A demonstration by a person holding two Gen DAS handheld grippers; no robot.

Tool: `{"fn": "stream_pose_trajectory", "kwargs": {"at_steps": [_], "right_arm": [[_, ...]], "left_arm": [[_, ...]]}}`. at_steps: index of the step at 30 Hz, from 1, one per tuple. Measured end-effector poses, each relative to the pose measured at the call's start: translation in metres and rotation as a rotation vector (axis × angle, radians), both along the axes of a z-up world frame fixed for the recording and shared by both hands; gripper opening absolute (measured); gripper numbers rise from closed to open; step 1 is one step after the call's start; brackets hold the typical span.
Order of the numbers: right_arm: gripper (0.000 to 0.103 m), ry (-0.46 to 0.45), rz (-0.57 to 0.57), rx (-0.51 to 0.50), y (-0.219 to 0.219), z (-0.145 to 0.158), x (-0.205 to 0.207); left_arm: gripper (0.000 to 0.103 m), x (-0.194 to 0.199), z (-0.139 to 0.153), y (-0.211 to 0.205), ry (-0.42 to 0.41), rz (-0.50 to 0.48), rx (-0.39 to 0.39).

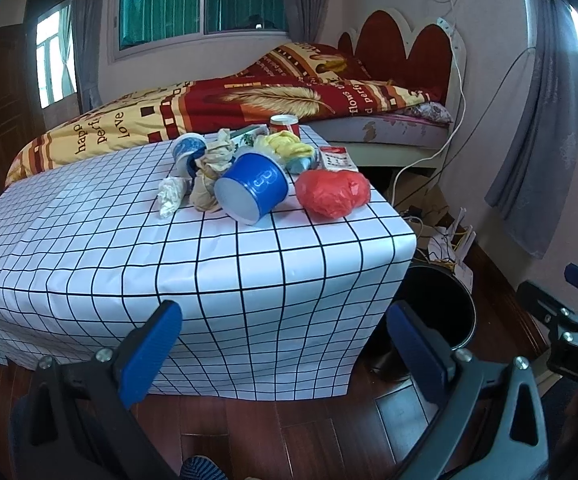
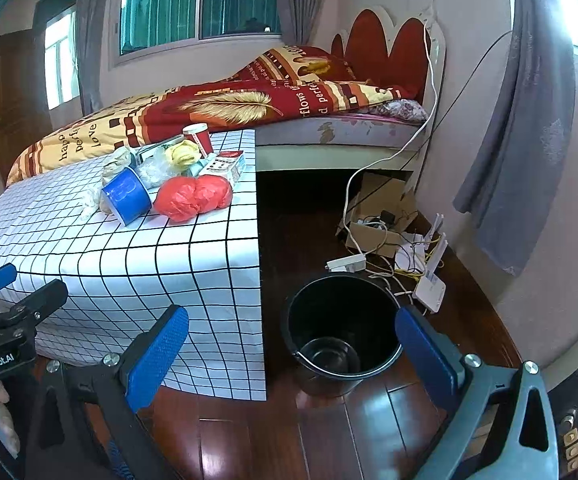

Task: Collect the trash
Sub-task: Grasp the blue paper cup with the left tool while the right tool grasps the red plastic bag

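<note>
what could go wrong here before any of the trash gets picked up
1. The blue cup lies tipped on its side among the crumpled paper; grabbing one may roll or scatter the others.
2. The red bag sits near the table corner and could slide off, missing the black bucket on the floor.
3. Cables lie just behind the bucket, so a dropped piece could land among them.

Both the left claw and right claw are open, holding nothing.

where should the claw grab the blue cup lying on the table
The blue cup lies on its side, open mouth toward the table's near edge, crumpled paper against its left. Pinch the upper rim wall, one finger inside the mouth, coming from the near side. Both claws, left and right, are open.
</note>
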State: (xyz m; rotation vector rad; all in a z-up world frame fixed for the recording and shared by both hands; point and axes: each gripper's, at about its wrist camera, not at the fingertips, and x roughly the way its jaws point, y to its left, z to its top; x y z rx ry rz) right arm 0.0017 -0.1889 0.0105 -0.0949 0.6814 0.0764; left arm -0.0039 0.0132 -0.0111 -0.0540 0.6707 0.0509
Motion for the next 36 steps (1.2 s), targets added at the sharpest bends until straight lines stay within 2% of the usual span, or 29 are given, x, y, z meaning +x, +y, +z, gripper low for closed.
{"fn": "stream_pose_trajectory", "kwargs": {"at_steps": [10, 12, 15, 23, 29, 36], "right_arm": [[0.103, -0.004, 0.077, -0.001, 0.019, -0.003, 0.021], [0.103, -0.003, 0.096, -0.001, 0.024, -0.004, 0.028], [0.103, 0.003, 0.126, 0.008, 0.034, -0.006, 0.044], [0.103, 0.019, 0.211, -0.020, 0.065, -0.023, 0.090], [0.103, 0.029, 0.200, -0.020, 0.069, -0.033, 0.119], [0.103, 0.053, 0.201, -0.005, 0.066, -0.043, 0.144]], "left_arm": [[0.103, 0.030, -0.007, 0.037, 0.019, 0.025, -0.019], [0.103, 0.039, -0.009, 0.044, 0.022, 0.037, -0.001], [0.103, 0.051, -0.011, 0.053, 0.014, 0.050, 0.011], [0.100, 0.084, -0.014, 0.064, 0.015, 0.040, -0.031], [0.100, 0.114, -0.019, 0.053, 0.016, 0.046, -0.014], [0.099, 0.146, -0.029, 0.069, 0.040, 0.096, -0.013]]}}
